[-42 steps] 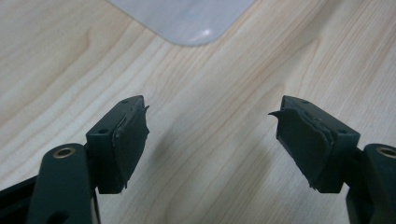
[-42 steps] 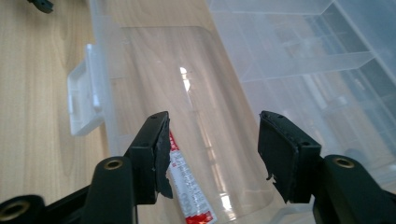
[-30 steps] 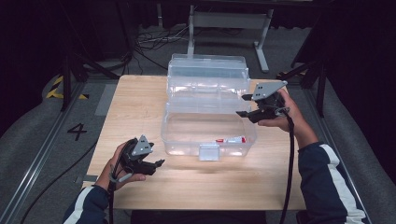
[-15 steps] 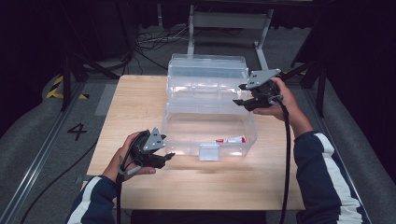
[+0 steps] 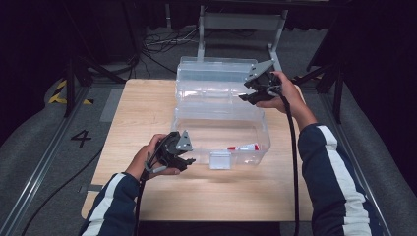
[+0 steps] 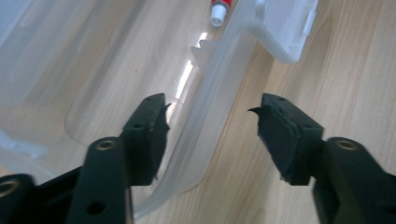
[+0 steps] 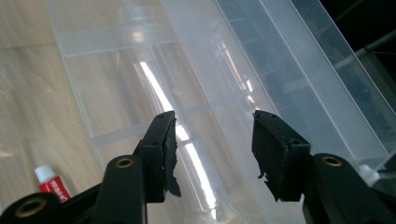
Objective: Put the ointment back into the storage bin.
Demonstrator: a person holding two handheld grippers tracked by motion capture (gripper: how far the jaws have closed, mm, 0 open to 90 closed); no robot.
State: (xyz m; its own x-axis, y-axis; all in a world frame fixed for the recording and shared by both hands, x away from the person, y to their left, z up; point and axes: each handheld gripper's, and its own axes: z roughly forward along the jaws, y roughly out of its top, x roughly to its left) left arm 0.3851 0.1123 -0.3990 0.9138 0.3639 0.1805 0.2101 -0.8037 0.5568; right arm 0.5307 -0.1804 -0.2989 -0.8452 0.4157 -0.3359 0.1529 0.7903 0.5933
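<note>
We wear dark navy sleeves [image 5: 328, 162] with a broad white stripe running down each arm. Each hand holds a black two-jaw gripper: the left gripper [image 5: 189, 161] and right gripper [image 5: 244, 98] both carry a grey three-cornered plate on top and trail a black cable. Up close, the jaws are matte black with brass-coloured screw bushings and ragged, worn pads [image 6: 280, 135].

Bright worktop [image 5: 147, 118], black surroundings.
Overhead light streaks glare down the clear plastic box [image 7: 187, 140]; close-up black jaws look soft and blurred.
</note>
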